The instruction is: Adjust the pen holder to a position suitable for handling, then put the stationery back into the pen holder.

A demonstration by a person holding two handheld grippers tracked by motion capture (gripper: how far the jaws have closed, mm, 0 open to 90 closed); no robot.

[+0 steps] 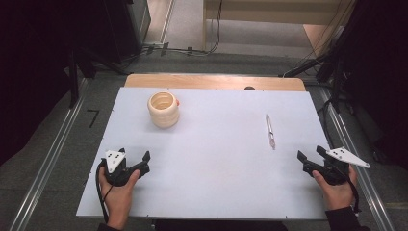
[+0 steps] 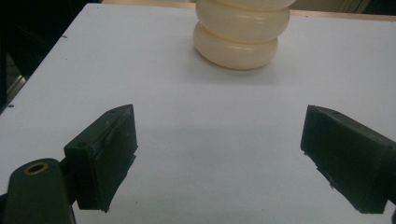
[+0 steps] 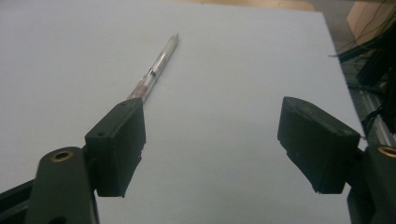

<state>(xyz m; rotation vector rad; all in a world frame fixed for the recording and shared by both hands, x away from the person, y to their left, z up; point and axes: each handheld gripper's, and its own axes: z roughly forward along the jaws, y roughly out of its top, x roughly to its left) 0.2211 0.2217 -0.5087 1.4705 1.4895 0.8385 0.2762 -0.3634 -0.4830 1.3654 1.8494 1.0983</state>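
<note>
- Left hand-held gripper (image 1: 135, 158) sits at the near left of the white tabletop (image 1: 216, 159), held in the person's left hand (image 1: 118, 195); jaws spread wide, nothing between them.
- In the left gripper view the same left hand-held gripper (image 2: 219, 154) points at the cream ribbed cup (image 2: 240, 35), which stands upright ahead, well apart from the jaws.
- High view: cream ribbed cup (image 1: 163, 109) stands on the far left part of the tabletop, mouth up.
- Right hand-held gripper (image 1: 312, 155) at the near right edge, in the right hand (image 1: 338, 190); jaws released, holding nothing.
- Pen (image 1: 270, 131) lies flat on the right half of the tabletop, near the right hand-held gripper but apart from it.
- Right gripper view: pen (image 3: 156, 70) runs away from the jaw at left, its near end hidden behind that jaw; right hand-held gripper (image 3: 210, 149) has bare tabletop between its jaws.
</note>
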